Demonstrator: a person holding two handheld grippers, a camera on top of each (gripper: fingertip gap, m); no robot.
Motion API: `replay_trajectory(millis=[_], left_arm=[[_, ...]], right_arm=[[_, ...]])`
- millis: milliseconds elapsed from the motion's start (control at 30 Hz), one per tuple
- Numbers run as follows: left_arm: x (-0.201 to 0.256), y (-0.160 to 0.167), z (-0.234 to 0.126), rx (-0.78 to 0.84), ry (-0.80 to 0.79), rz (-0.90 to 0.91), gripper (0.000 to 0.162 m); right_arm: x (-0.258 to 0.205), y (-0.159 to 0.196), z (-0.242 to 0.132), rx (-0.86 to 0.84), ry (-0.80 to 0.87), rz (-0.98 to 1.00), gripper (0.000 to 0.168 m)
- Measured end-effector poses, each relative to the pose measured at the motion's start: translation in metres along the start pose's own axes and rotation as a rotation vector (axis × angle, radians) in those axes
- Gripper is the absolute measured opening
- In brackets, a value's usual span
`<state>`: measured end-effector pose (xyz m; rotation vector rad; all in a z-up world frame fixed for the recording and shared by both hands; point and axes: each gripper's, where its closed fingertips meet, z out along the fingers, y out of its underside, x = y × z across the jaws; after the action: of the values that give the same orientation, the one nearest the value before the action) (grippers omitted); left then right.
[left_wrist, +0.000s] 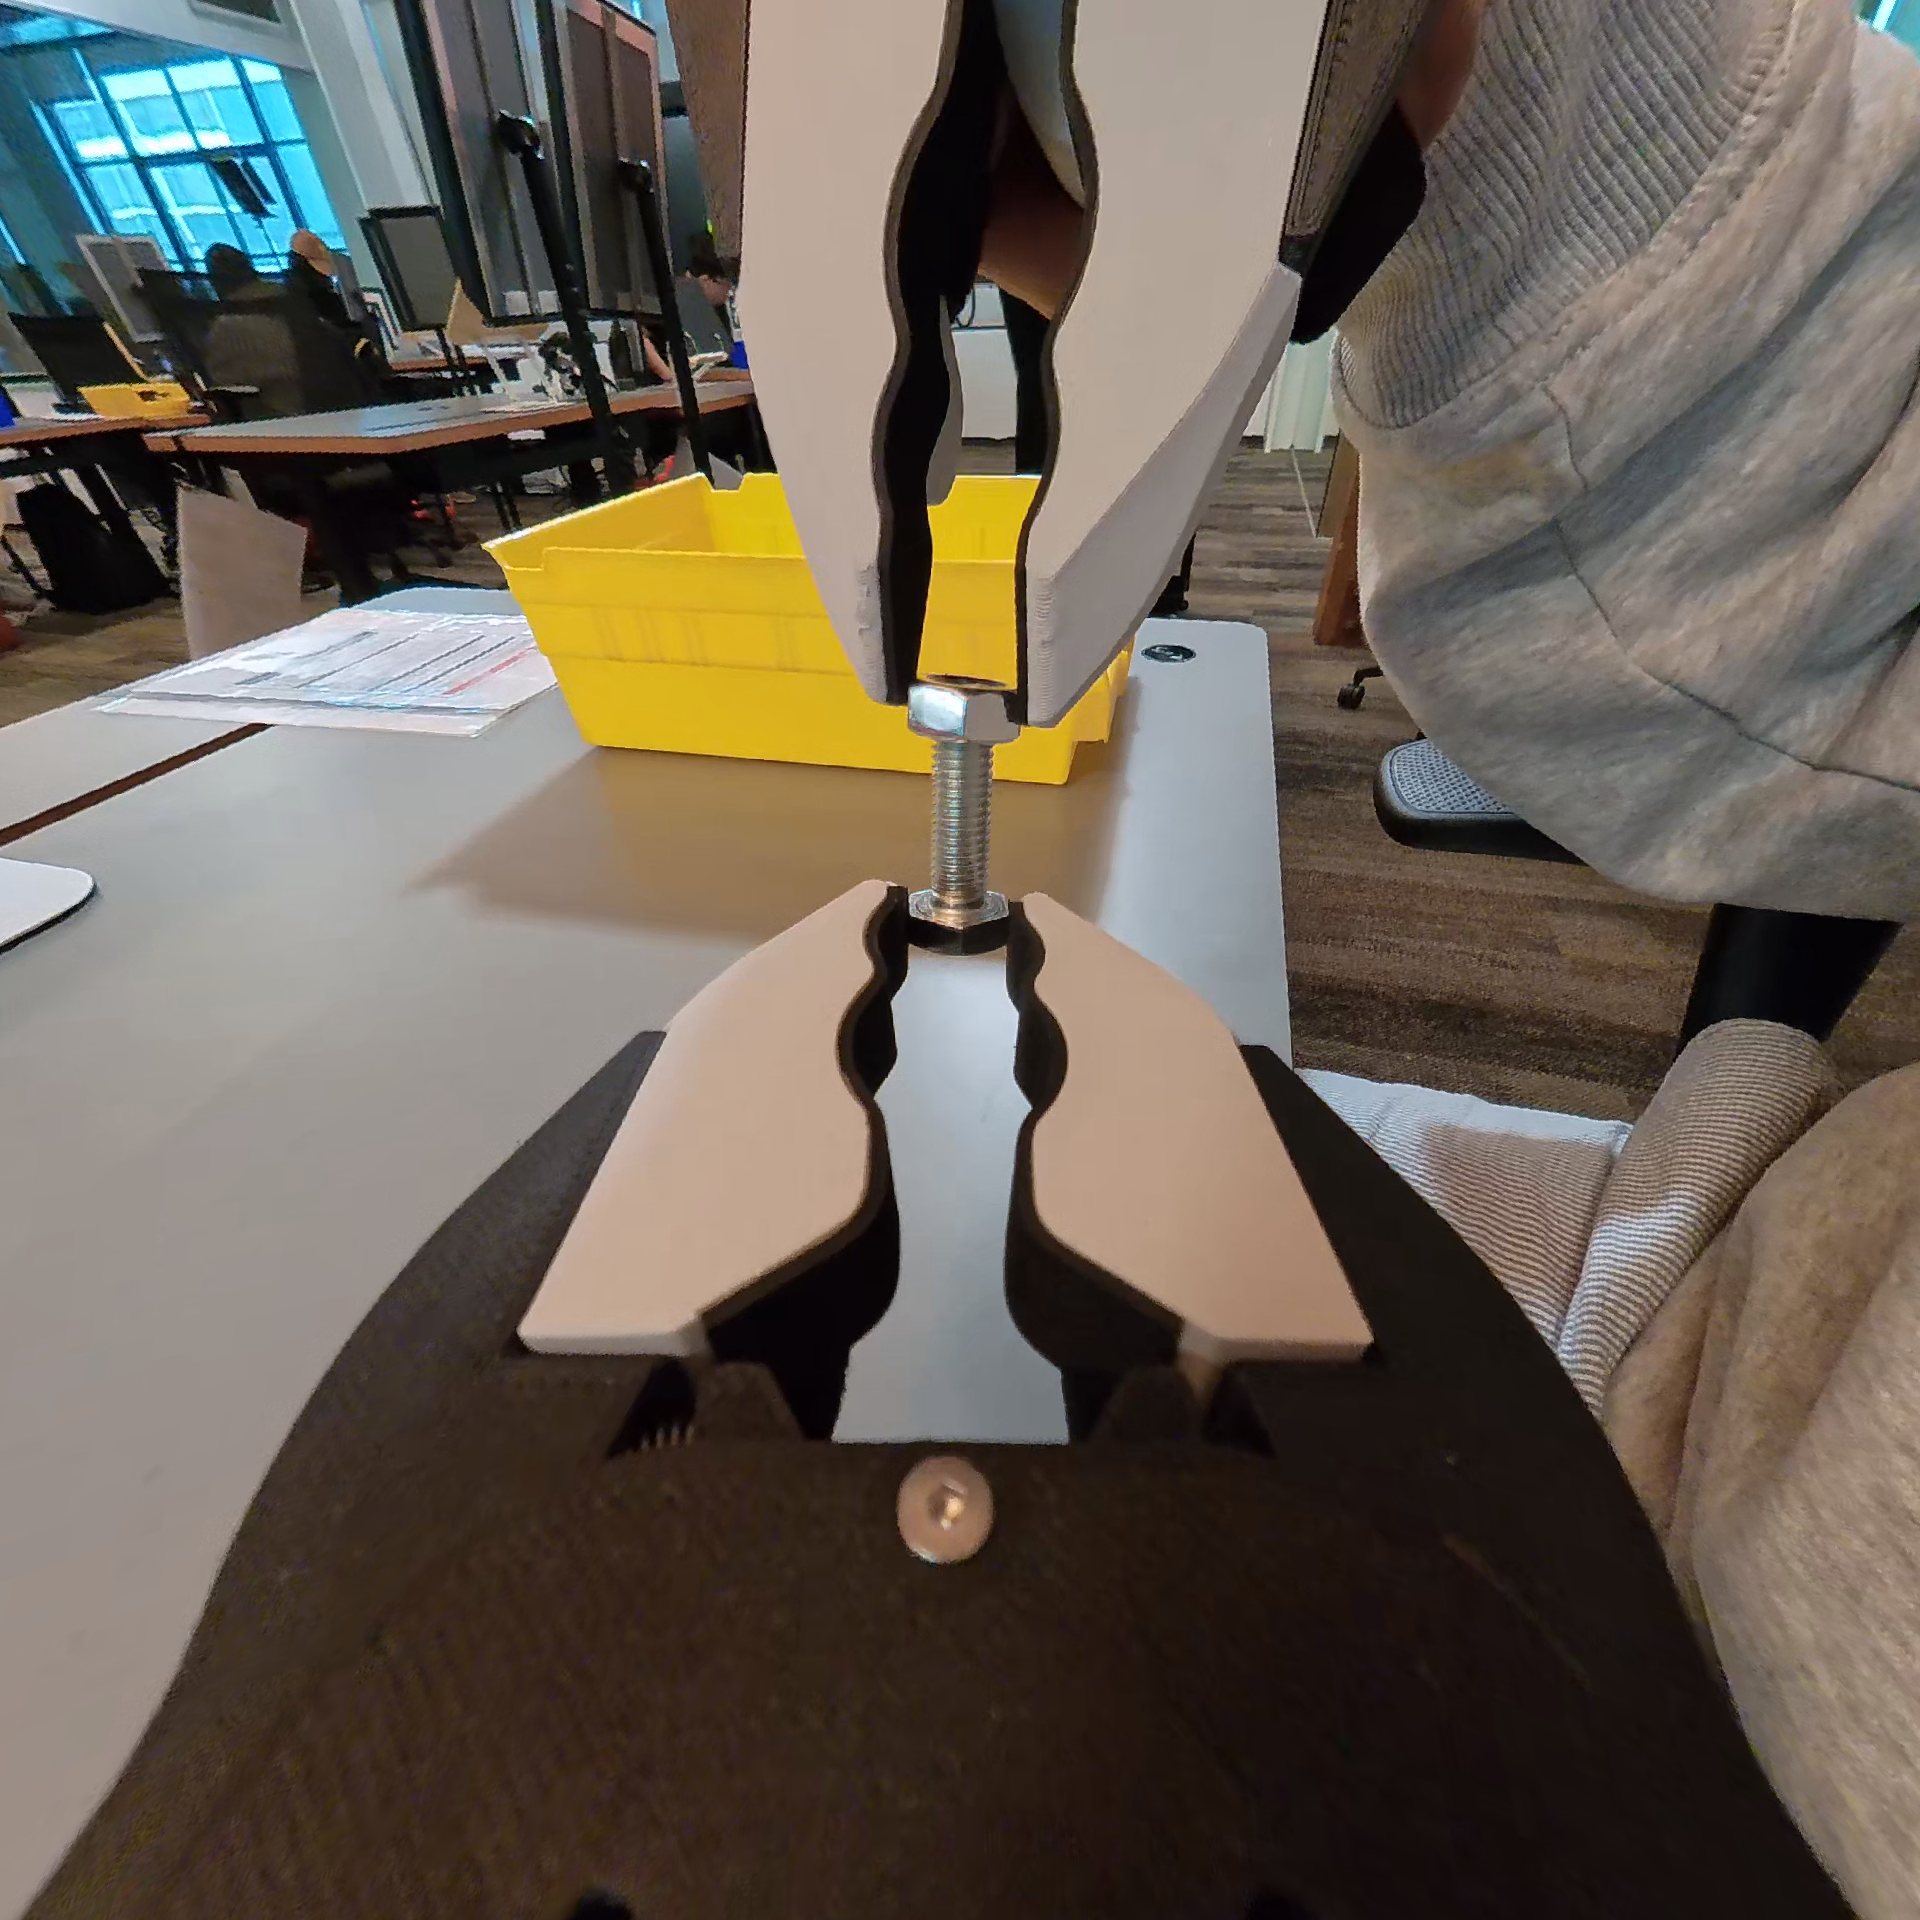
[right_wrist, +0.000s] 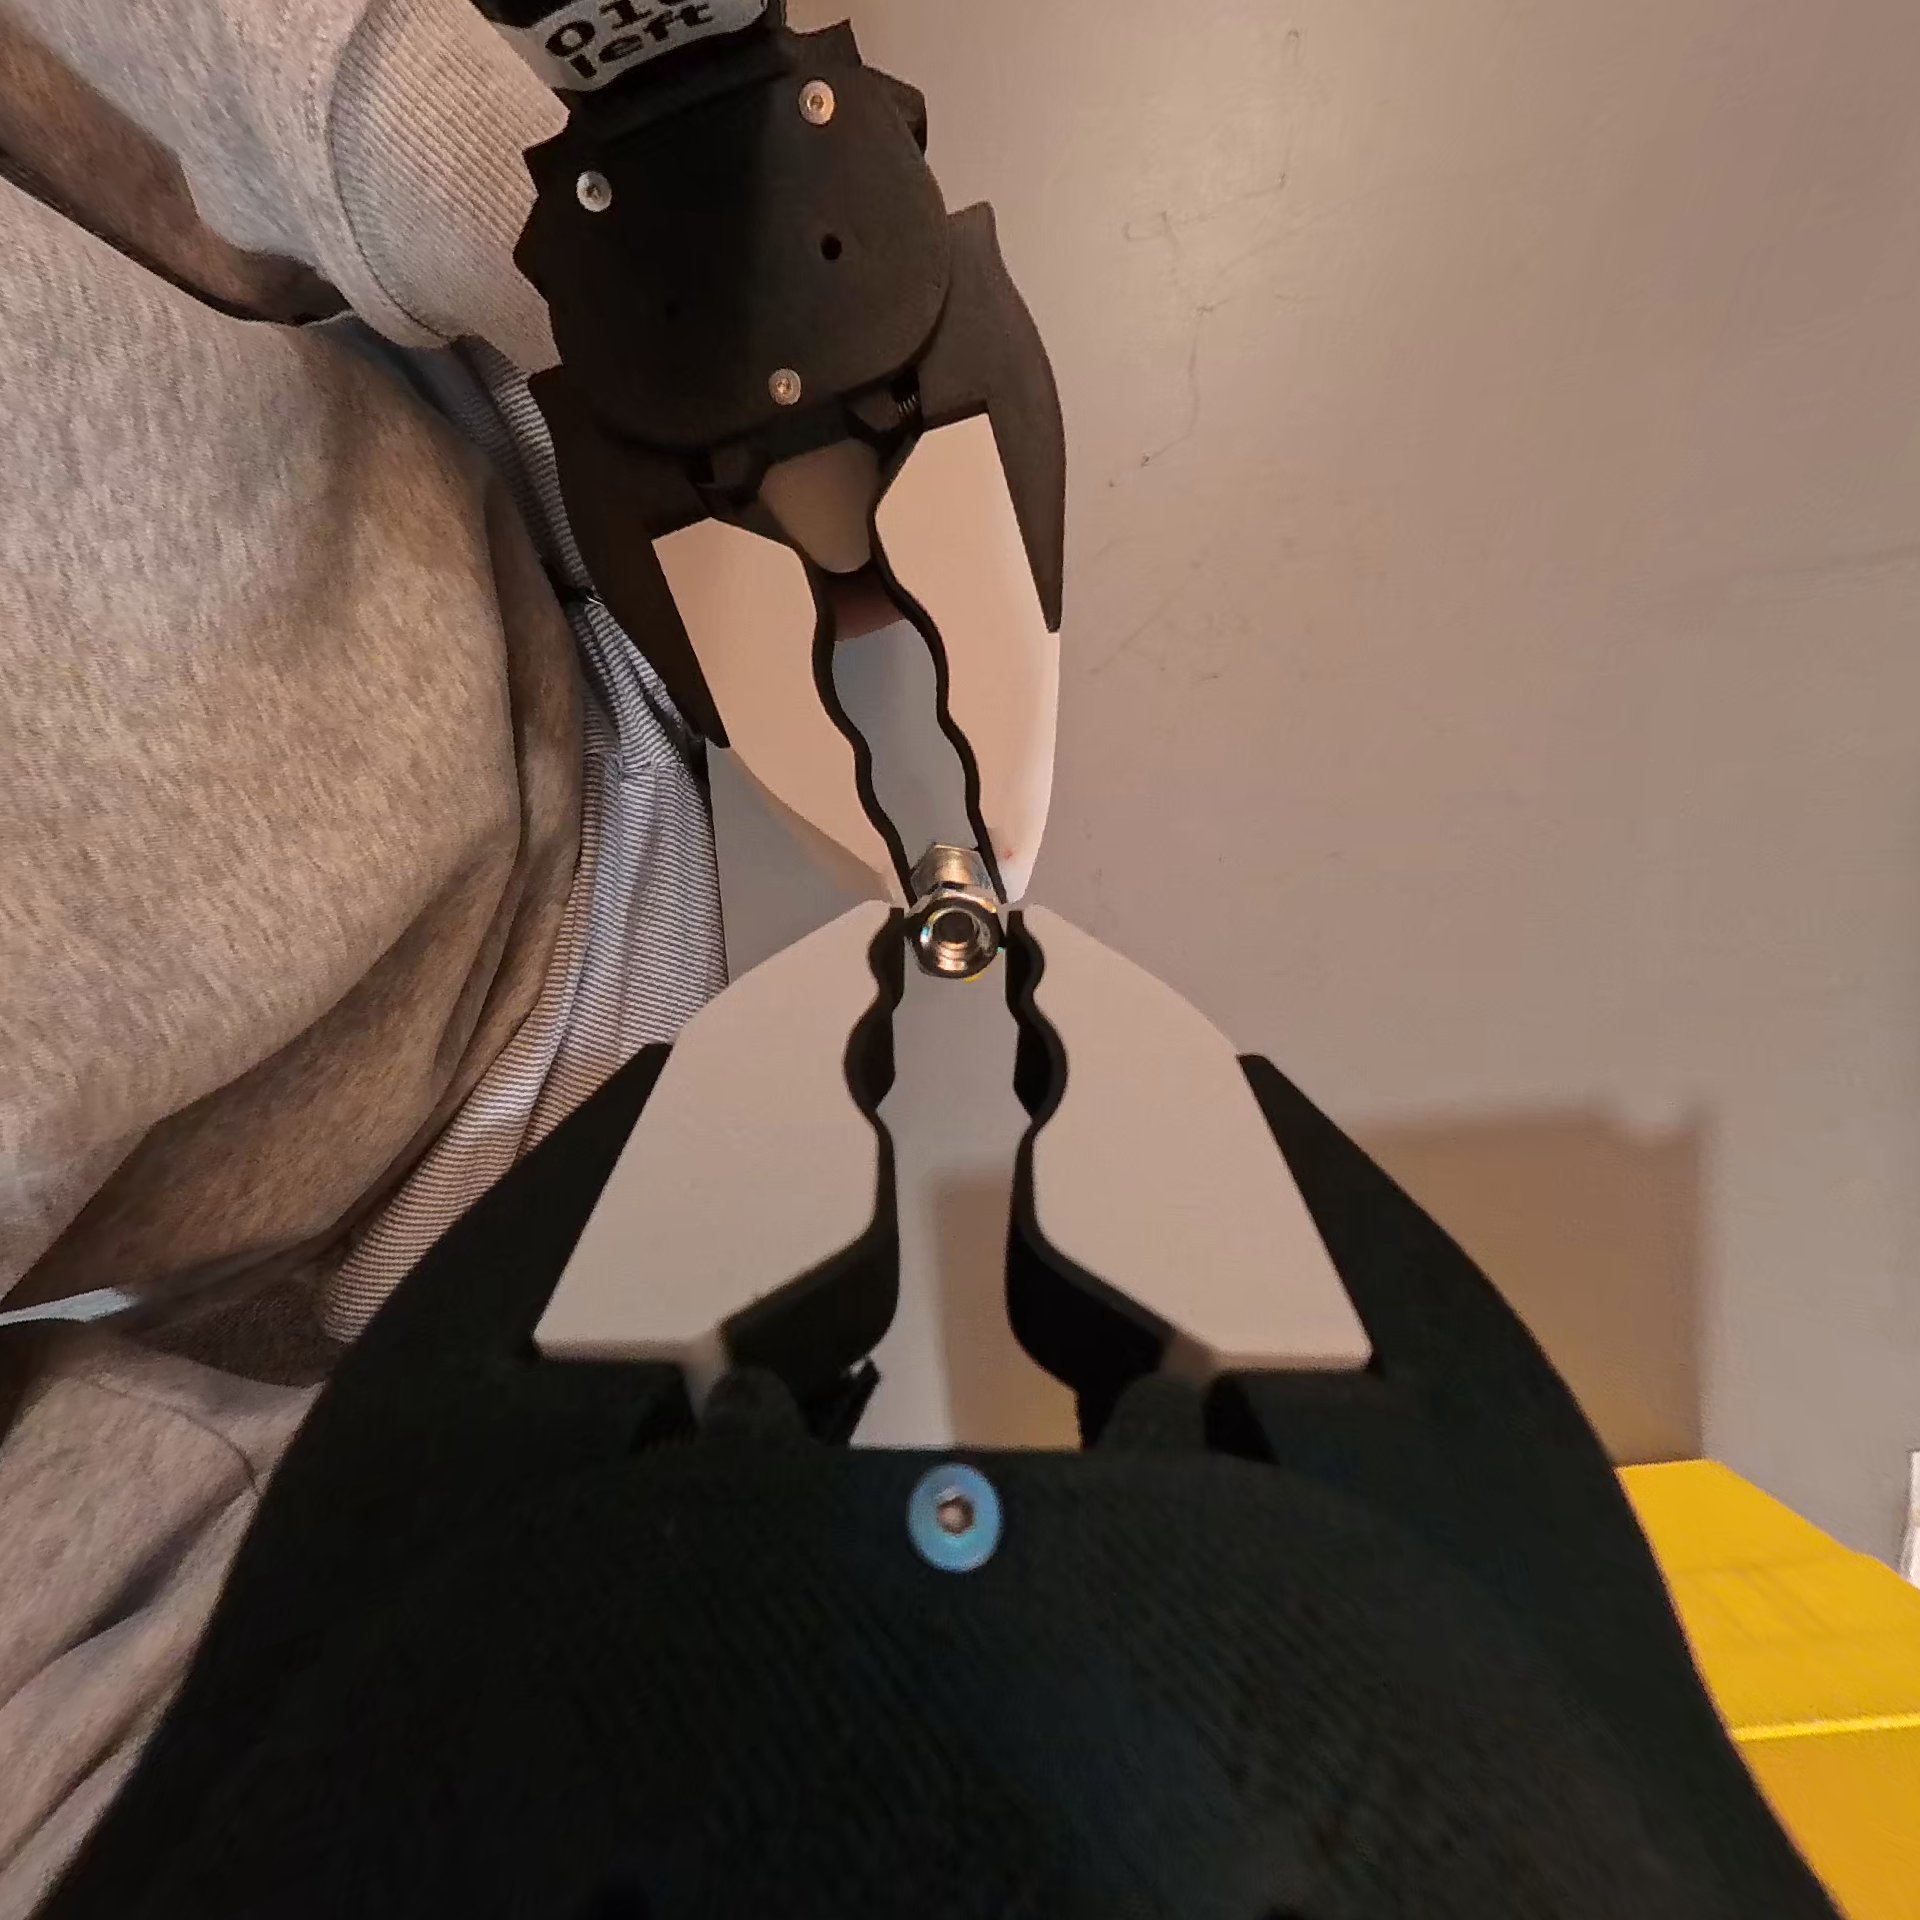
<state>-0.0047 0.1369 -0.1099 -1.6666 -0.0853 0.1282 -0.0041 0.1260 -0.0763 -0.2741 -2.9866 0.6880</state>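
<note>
A silver bolt (left_wrist: 961, 821) stands upright above the grey table (left_wrist: 312, 987). In the left wrist view, my left gripper (left_wrist: 956, 902) is shut on a hex nut (left_wrist: 956, 916) at the bolt's lower end. My right gripper (left_wrist: 961, 691) comes down from above and is shut on the bolt's hex head (left_wrist: 961, 715). In the right wrist view, my right gripper (right_wrist: 951, 920) grips the bolt head (right_wrist: 951, 943) seen end-on. The left gripper (right_wrist: 956, 881) holds the nut (right_wrist: 945, 868) just beyond it. Both pairs of fingertips almost touch.
A yellow plastic bin (left_wrist: 727, 644) stands on the table behind the bolt and shows at the lower right in the right wrist view (right_wrist: 1787, 1662). Papers in a clear sleeve (left_wrist: 343, 665) lie at the left. A person's grey sleeve (left_wrist: 1662, 416) fills the right. Desks and seated people are far back. The tips of both grippers are at nearly the same place.
</note>
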Motion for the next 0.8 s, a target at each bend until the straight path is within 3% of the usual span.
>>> replay_trajectory(millis=[467,800], left_arm=[[-0.003,-0.001,-0.001,0.011,-0.013,-0.011,0.019],[-0.007,-0.005,-0.003,0.037,-0.023,-0.034,0.019]], right_arm=[[0.003,-0.003,-0.001,0.012,0.039,-0.029,0.019],[0.01,-0.009,0.002,0.054,0.068,-0.042,0.031]])
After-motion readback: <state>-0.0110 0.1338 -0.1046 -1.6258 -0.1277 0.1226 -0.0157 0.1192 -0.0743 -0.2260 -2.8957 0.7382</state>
